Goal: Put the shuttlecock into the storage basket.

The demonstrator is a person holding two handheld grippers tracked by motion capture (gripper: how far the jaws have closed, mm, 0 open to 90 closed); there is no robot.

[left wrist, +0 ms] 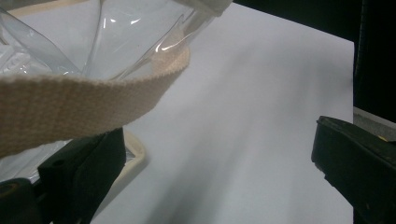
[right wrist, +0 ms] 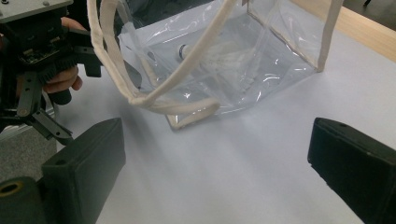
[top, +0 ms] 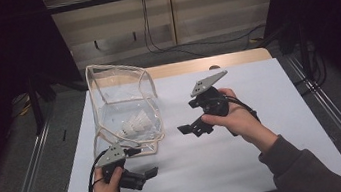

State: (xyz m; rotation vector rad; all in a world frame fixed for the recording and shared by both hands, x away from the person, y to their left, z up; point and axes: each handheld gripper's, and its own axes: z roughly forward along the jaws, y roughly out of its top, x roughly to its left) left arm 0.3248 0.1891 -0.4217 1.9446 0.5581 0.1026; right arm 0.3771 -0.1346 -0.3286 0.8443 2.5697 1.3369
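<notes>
A clear plastic bag (top: 123,100) with cream webbing trim stands on the left of the white table (top: 248,161). White shuttlecocks (top: 135,126) lie inside it. My left gripper (top: 145,161) is open just in front of the bag's near corner, held low by a hand. In the left gripper view a cream strap (left wrist: 70,102) crosses above the left jaw, with nothing between the jaws. My right gripper (top: 186,117) is open to the right of the bag, jaws pointing towards it. The right gripper view shows the bag (right wrist: 261,70), its looped straps (right wrist: 177,105) and a shuttlecock (right wrist: 224,56) inside.
A wooden table edge (top: 204,64) runs behind the white sheet. Metal rails (top: 27,171) flank the table on both sides. Cables (top: 166,46) hang against the back wall. The other hand and left gripper (right wrist: 42,56) show at the upper left of the right gripper view.
</notes>
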